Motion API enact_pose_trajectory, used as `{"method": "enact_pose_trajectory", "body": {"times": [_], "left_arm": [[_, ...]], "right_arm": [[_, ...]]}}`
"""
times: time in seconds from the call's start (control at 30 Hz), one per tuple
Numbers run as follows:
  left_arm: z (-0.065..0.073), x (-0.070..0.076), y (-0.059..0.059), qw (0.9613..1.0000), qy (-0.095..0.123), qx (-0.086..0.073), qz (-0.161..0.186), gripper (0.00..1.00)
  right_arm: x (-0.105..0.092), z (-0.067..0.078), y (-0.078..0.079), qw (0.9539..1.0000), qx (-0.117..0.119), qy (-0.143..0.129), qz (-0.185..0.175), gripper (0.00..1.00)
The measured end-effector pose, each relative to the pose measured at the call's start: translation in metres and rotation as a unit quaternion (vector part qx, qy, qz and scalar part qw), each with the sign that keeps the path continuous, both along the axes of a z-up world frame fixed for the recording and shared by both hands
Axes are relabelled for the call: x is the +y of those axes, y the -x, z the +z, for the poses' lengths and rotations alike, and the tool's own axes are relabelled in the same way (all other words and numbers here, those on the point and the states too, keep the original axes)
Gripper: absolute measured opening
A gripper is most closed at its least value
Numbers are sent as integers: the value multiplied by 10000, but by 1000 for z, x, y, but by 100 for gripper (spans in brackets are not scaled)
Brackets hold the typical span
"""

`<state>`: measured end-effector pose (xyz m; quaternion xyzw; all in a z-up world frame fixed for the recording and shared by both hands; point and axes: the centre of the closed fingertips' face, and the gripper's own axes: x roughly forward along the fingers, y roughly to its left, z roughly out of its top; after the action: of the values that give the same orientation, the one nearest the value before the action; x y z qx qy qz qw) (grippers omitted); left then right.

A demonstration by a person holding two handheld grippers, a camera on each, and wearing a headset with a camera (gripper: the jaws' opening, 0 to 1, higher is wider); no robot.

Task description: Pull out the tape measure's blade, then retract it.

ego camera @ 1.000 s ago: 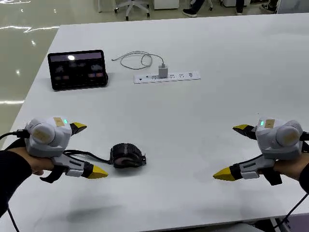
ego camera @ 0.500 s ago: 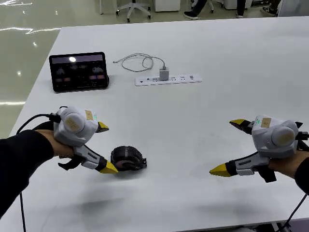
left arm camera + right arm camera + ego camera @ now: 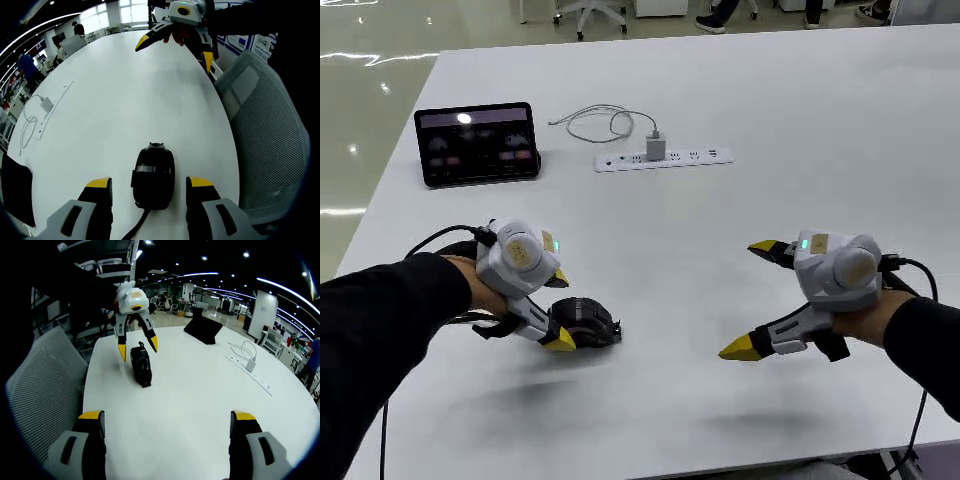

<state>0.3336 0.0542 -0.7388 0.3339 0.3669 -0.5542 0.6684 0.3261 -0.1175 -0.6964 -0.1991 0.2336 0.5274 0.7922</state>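
Note:
A black tape measure (image 3: 584, 323) lies on its side on the white table (image 3: 720, 220), near the front left. My left gripper (image 3: 560, 310) is open, with its yellow-tipped jaws either side of the tape measure (image 3: 153, 175) and a small gap on each side. The blade is not out. My right gripper (image 3: 756, 296) is open over the table at the right, well apart from the tape measure (image 3: 141, 364). In the right gripper view the left gripper (image 3: 137, 347) stands over the case.
A dark tablet (image 3: 476, 143) stands at the back left. A white power strip (image 3: 665, 158) with a plugged charger and a coiled cable (image 3: 595, 122) lies behind the middle. A mesh chair (image 3: 270, 125) is by the table's edge. People and office chairs are far off.
My left gripper has moved right, from beside the tape measure to astride it. My right gripper has drifted left towards the middle. The tape measure has not moved.

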Motion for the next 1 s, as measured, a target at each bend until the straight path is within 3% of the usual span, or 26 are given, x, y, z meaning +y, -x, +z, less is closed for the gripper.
{"method": "enact_pose_trajectory", "body": {"times": [0.07,0.3,0.43,0.57,0.6,0.87,1.0], "left_arm": [[0,-2,-2,10000,-33,-58,-53,51],[-3,-8,-4,9995,-145,11,-266,49],[-5,-12,-5,9992,-191,-13,-349,42],[-9,-12,6,9985,-276,201,-439,31],[-10,-13,4,9984,-262,86,-503,31],[-14,-13,2,9984,-395,138,-383,30],[-15,-12,1,9982,-464,185,-323,29]], "right_arm": [[9,-3,0,9999,41,11,93,100],[30,-8,2,9987,81,132,477,100],[38,-10,0,9984,120,112,550,99],[54,-8,4,9970,369,-172,651,100],[58,-10,5,9967,352,-140,714,99],[88,-26,5,9934,286,121,1102,88],[101,-32,4,9911,393,190,1259,85]]}}
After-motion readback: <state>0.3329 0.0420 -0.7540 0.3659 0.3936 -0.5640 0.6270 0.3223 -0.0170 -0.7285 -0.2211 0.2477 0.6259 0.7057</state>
